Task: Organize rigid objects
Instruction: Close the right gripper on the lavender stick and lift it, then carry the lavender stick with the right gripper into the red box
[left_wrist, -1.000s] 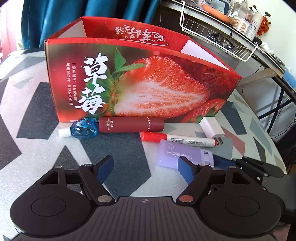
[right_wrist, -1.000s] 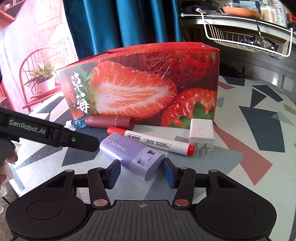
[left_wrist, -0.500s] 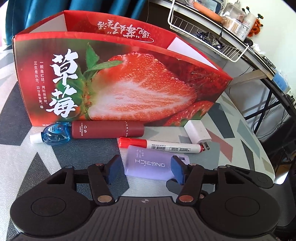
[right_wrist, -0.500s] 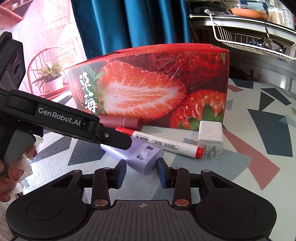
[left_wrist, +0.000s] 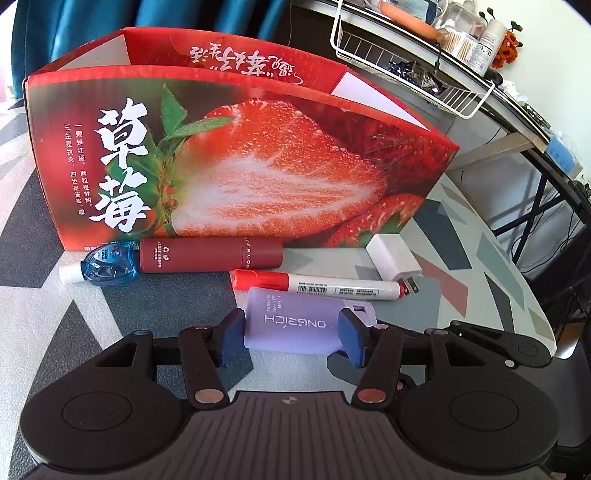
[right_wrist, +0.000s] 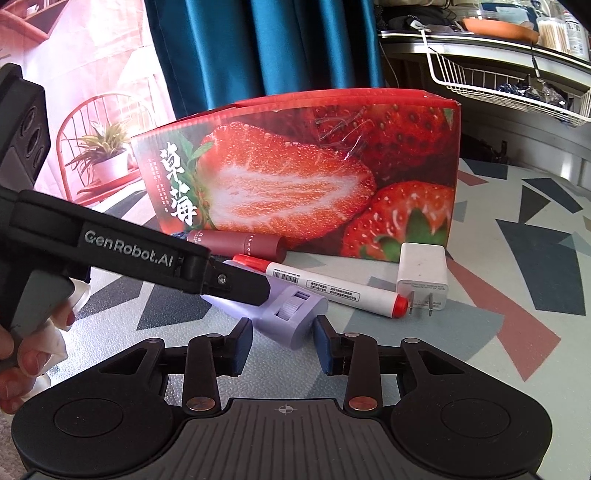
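From your left wrist view, your left gripper (left_wrist: 291, 334) is clamped on the lilac case (left_wrist: 295, 325): both blue pads press its two short ends, after the jaws closed in on it. The case lies flat on the table (left_wrist: 155, 306), lengthwise across the gripper. Just beyond the case lies the marker (left_wrist: 325, 286), red cap to the left. Past its right end sits the white plug (left_wrist: 393, 260). Further ahead and left, the maroon tube (left_wrist: 210, 254) lies along the foot of the strawberry box (left_wrist: 236, 170), with the blue tape roller (left_wrist: 107, 267) touching its left end.

From your right wrist view, your right gripper (right_wrist: 282, 341) has its jaws drawn in on either side of the case's (right_wrist: 291, 317) near, wheel-bearing end; they have just been narrowing, and you cannot tell whether the pads actually press it. The left gripper (right_wrist: 236, 284) reaches in from the left across the case, with a hand (right_wrist: 22, 354) on its handle. Beyond the case to the right lies the marker (right_wrist: 332, 290), then the plug (right_wrist: 423, 277). The tube (right_wrist: 240, 243) and the box (right_wrist: 306, 177) stand further ahead.
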